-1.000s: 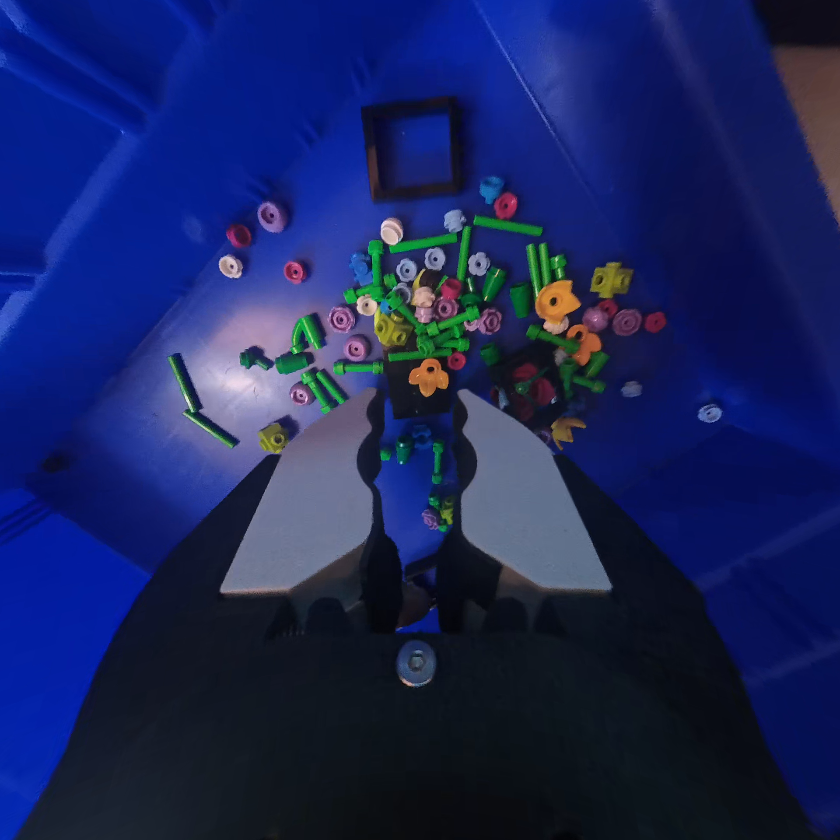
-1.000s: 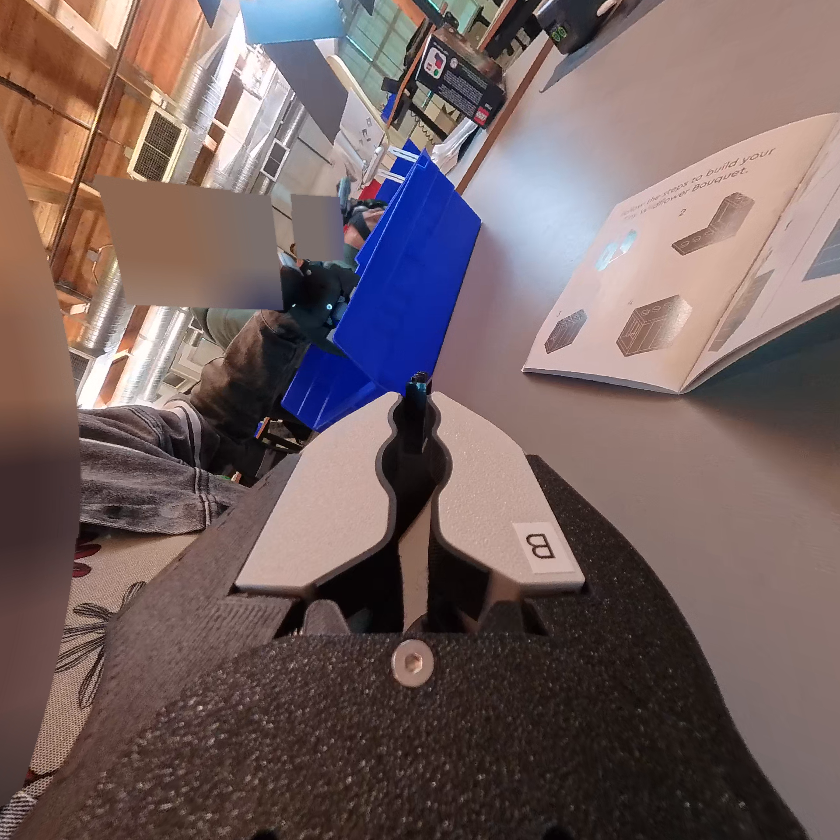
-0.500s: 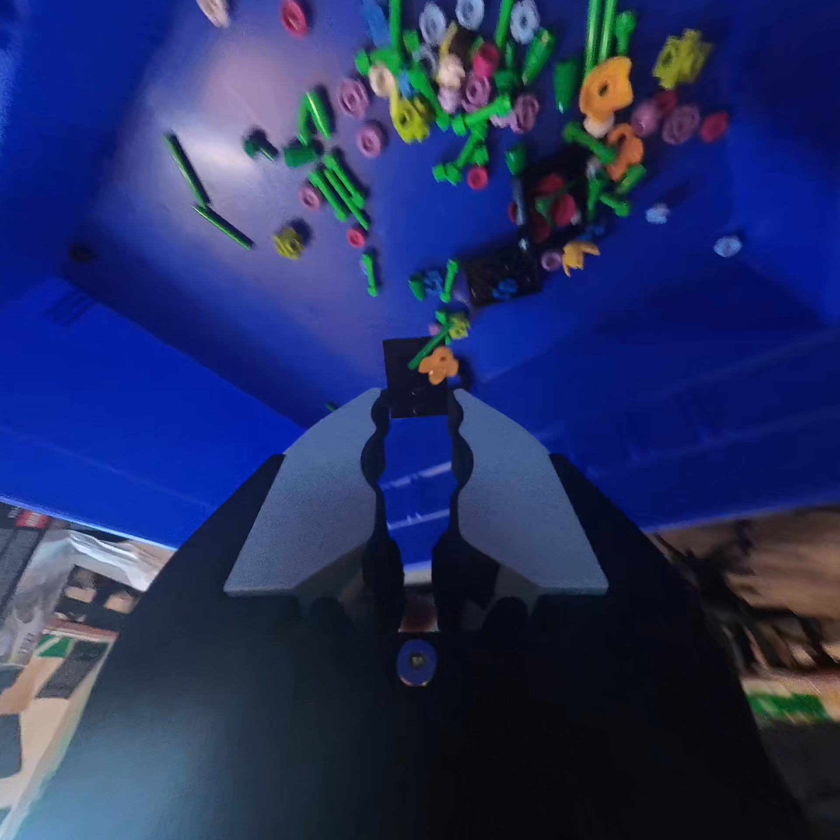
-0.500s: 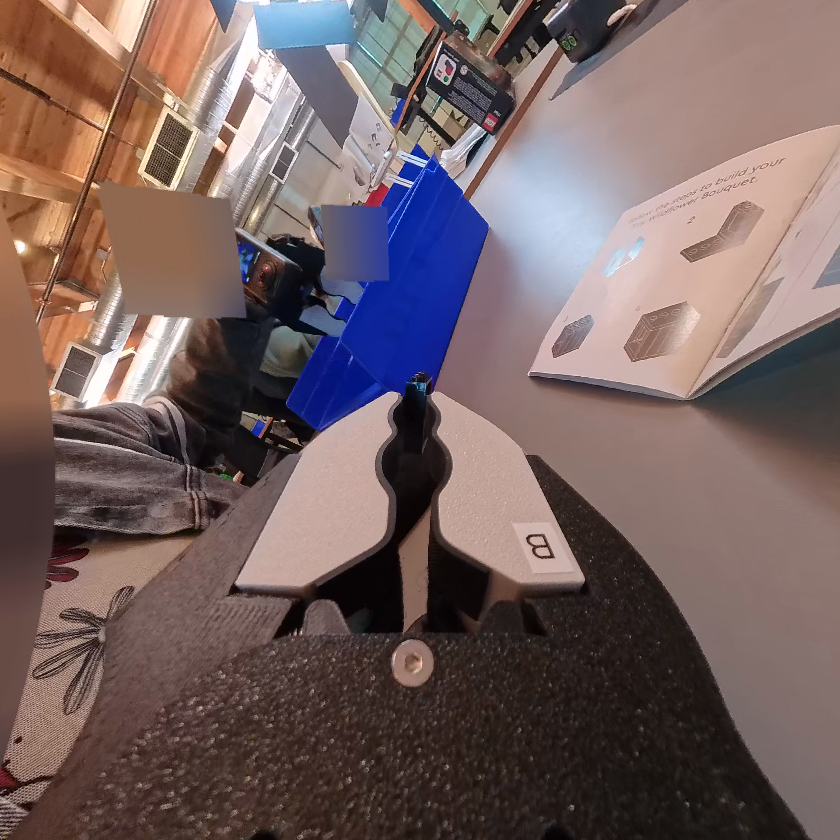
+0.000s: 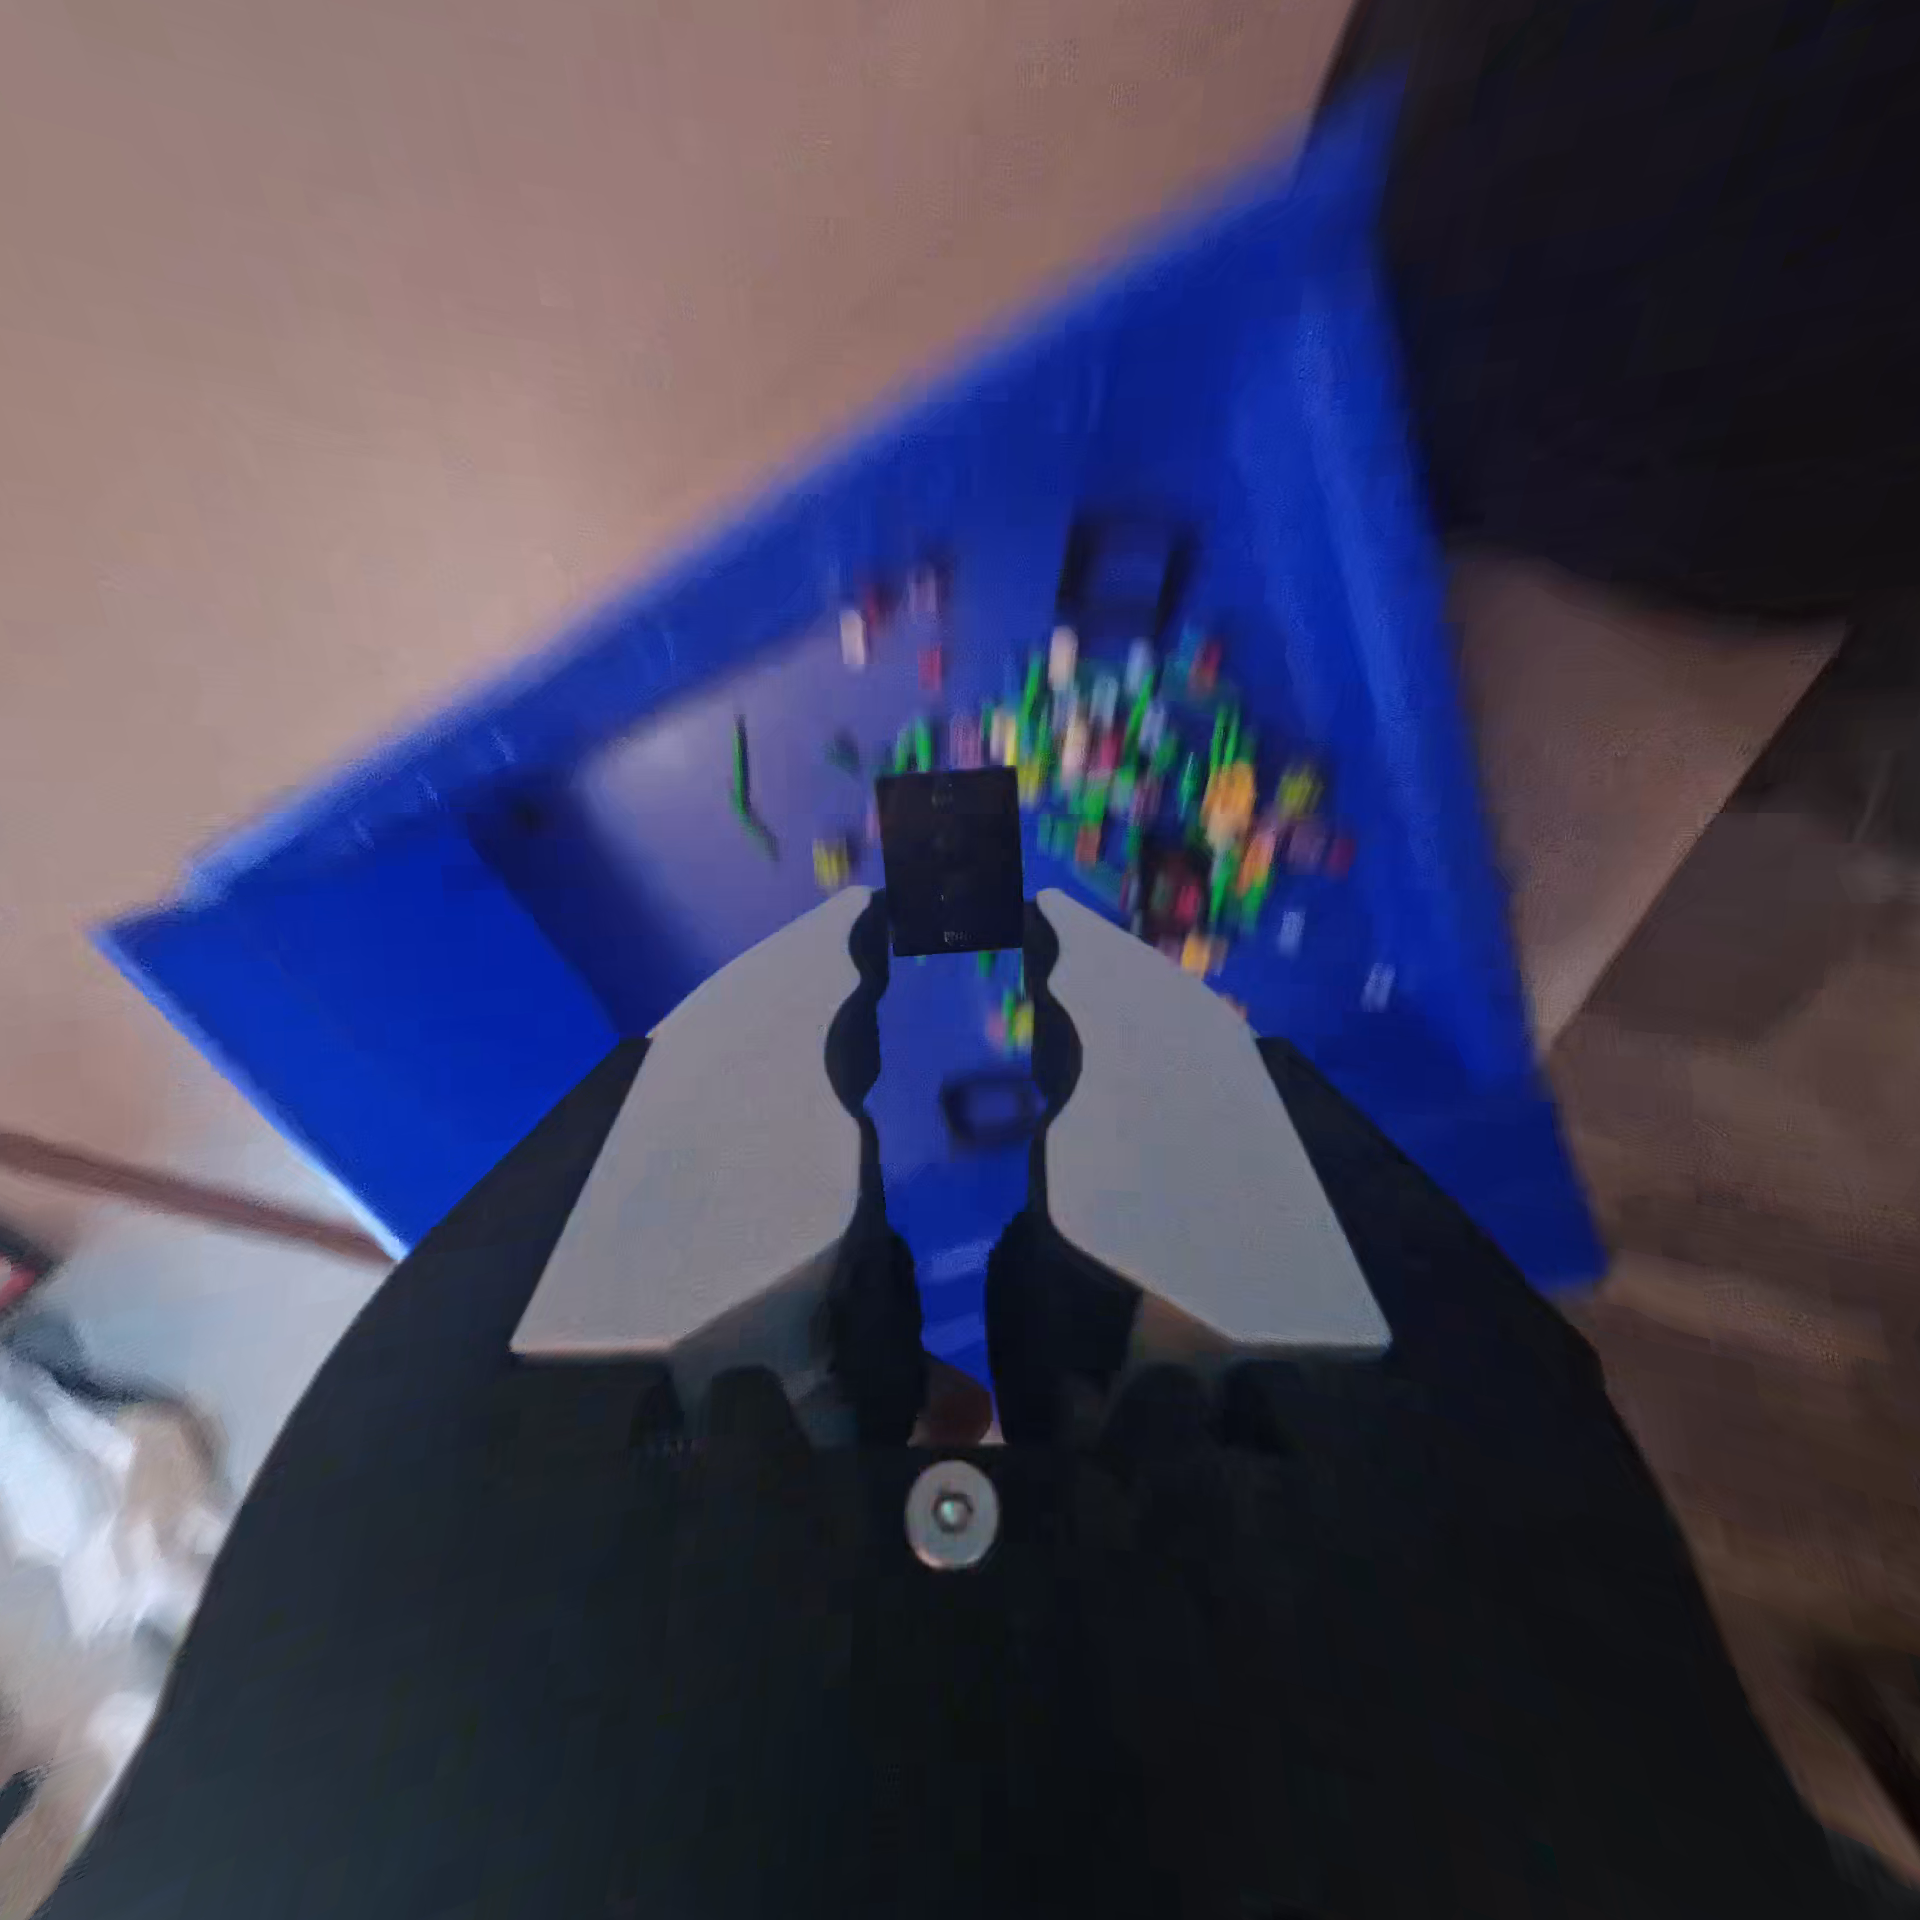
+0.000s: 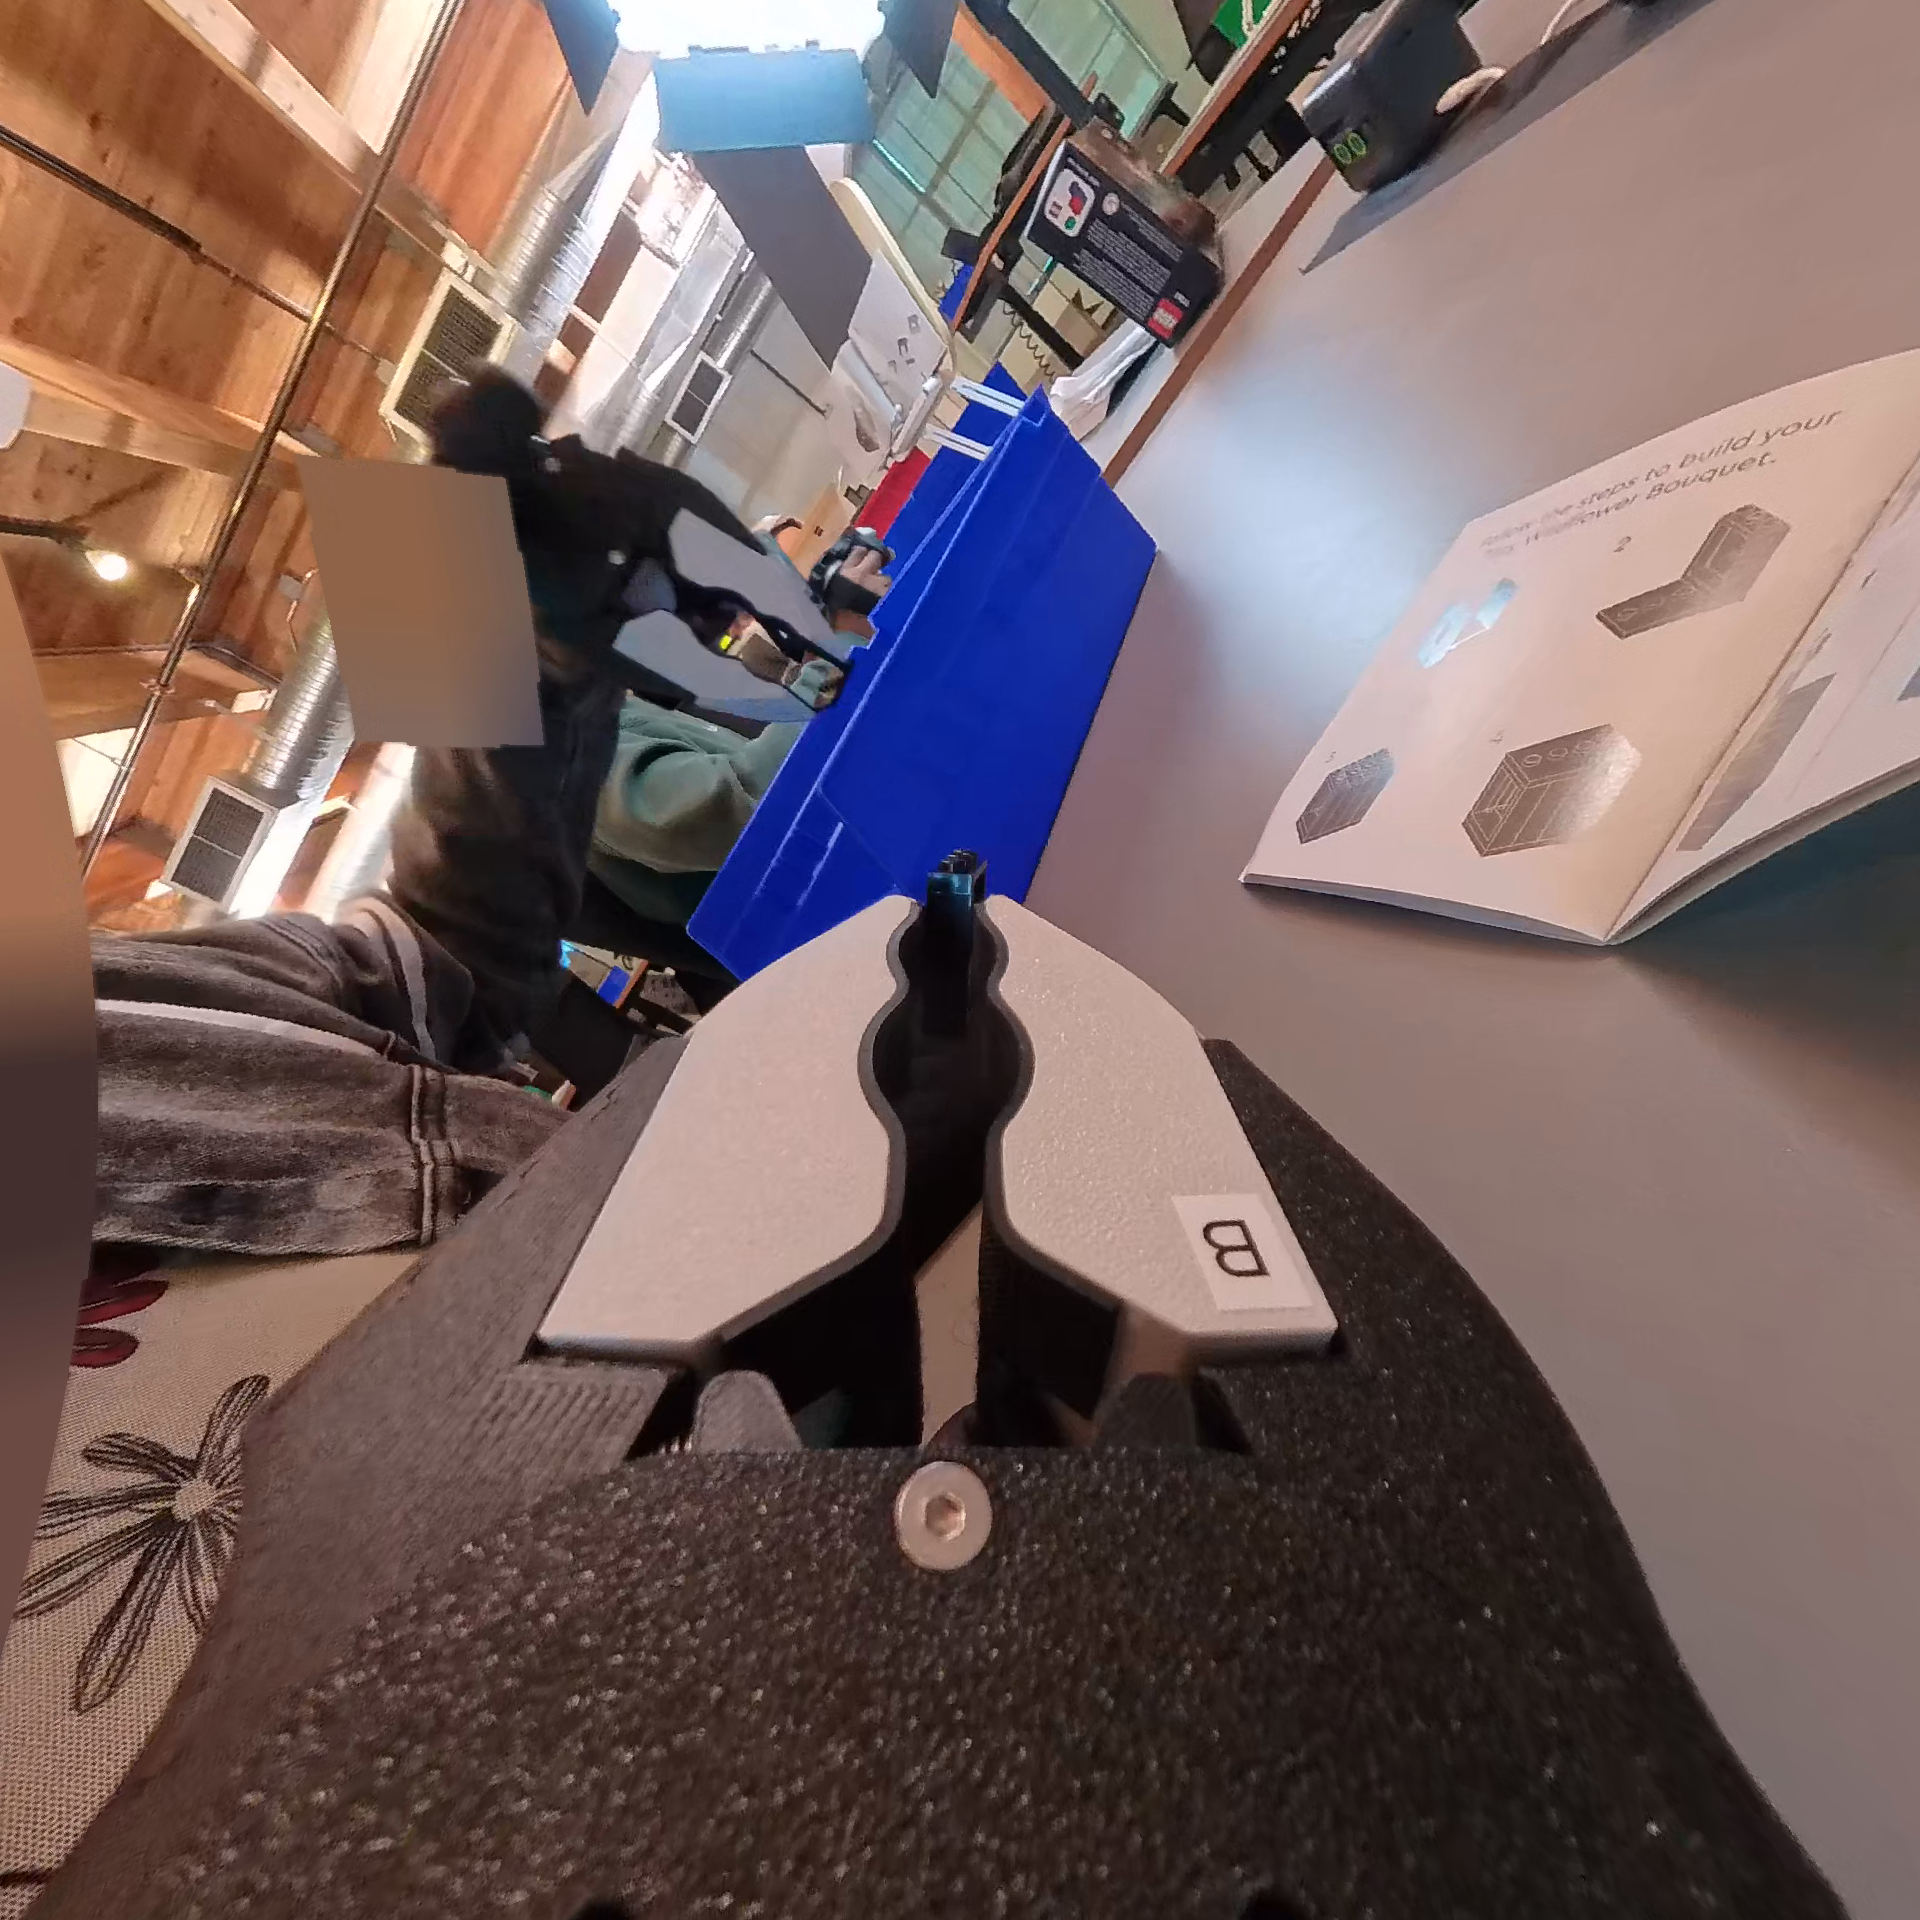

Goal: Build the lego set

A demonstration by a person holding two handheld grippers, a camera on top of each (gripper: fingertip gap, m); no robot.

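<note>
The left hand-held gripper (image 5: pixel 954 914) pinches a flat black plate (image 5: pixel 948 860) by its lower edge between its fingertips, the plate standing up at 12 o'clock from the tips. The left wrist view is motion-blurred. Behind the plate lies a blue bin (image 5: pixel 374 997), seen from above its open top, with a scatter of small lego pieces (image 5: pixel 1132 769) in green, orange, pink and yellow on its floor, spread from 12 to 2 o'clock of the plate. A dark piece (image 5: pixel 992 1107) shows through the gap between the fingers, at 6 o'clock from the plate; what it is cannot be told.

The right hand-held gripper (image 6: pixel 954 909) is pressed nearly together on a small dark brick (image 6: pixel 956 883), which pokes out past the tips at 12 o'clock. This gripper sits low over a grey counter (image 6: pixel 1558 1195). An open booklet (image 6: pixel 1621 707) lies on the counter at 2 o'clock from the tips. The bin (image 6: pixel 987 686) stands on the counter at 12 o'clock, just beyond the brick in this view. The left gripper (image 6: pixel 847 649) shows at 11 o'clock, held over the bin's rim by a person (image 6: pixel 675 790) in a green sleeve. A dark box (image 6: pixel 1132 249) stands far back at 1 o'clock.
</note>
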